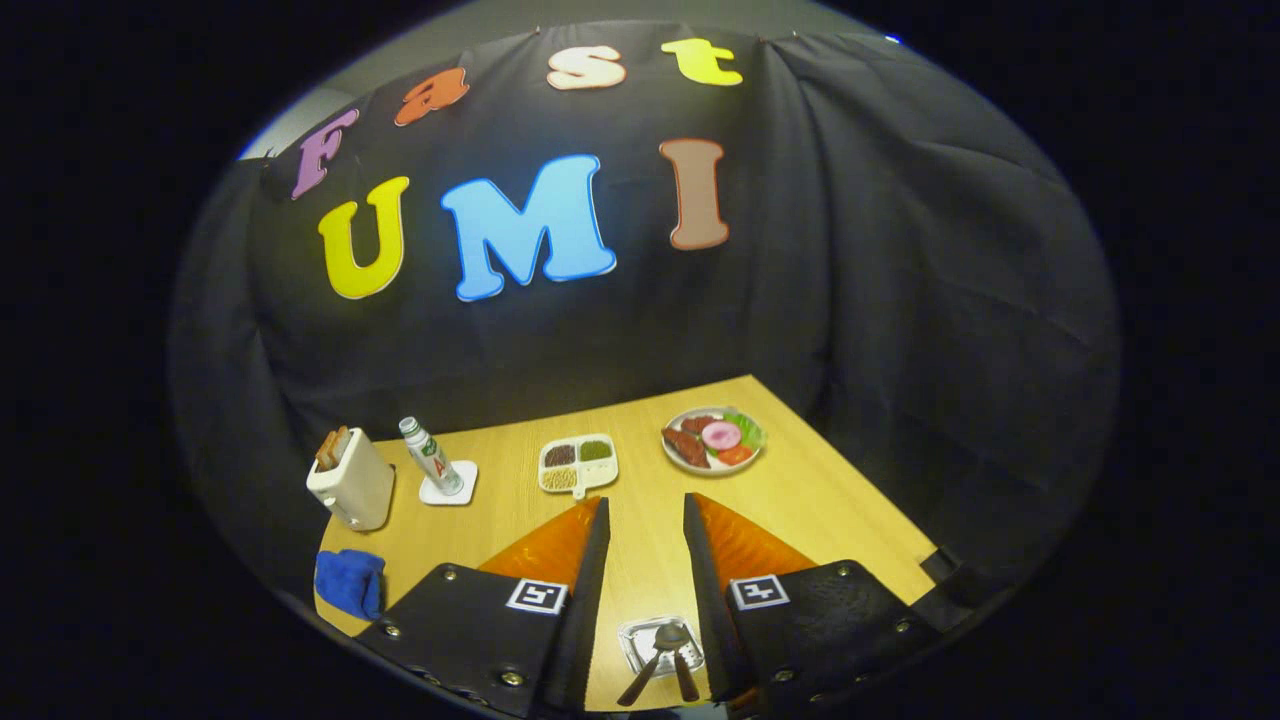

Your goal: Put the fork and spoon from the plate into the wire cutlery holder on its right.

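Item: fork and spoon [660, 662], lying crossed on a small clear plate [640, 640] on the wooden table [830, 500], between my fingers at 6 o'clock; my gripper [645, 520] spread apart, holding nothing; cutlery looks light, rigid, slick; I judge the handle ends the place to pinch; wire holder not identified.
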Demonstrator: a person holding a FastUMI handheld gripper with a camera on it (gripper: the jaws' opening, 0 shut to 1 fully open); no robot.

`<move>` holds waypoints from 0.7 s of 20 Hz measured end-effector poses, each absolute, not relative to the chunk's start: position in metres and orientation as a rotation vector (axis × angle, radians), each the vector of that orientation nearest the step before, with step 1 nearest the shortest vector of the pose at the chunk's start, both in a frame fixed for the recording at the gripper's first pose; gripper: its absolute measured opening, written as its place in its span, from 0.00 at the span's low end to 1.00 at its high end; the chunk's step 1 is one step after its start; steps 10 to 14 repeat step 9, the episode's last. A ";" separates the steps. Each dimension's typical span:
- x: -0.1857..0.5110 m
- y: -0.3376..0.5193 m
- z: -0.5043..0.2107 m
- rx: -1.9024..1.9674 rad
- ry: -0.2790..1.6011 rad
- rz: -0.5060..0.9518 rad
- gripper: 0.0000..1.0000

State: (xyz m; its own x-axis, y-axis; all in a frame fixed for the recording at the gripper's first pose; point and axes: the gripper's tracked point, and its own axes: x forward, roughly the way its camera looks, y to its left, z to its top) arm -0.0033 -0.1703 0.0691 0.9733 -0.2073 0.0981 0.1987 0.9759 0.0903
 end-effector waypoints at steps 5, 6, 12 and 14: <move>-0.030 -0.177 0.123 -0.002 -0.305 -0.276 0.45; -0.035 -0.175 0.127 -0.013 -0.327 -0.289 0.47; -0.040 -0.174 0.130 -0.033 -0.361 -0.303 0.51; -0.040 -0.174 0.130 -0.033 -0.361 -0.303 0.51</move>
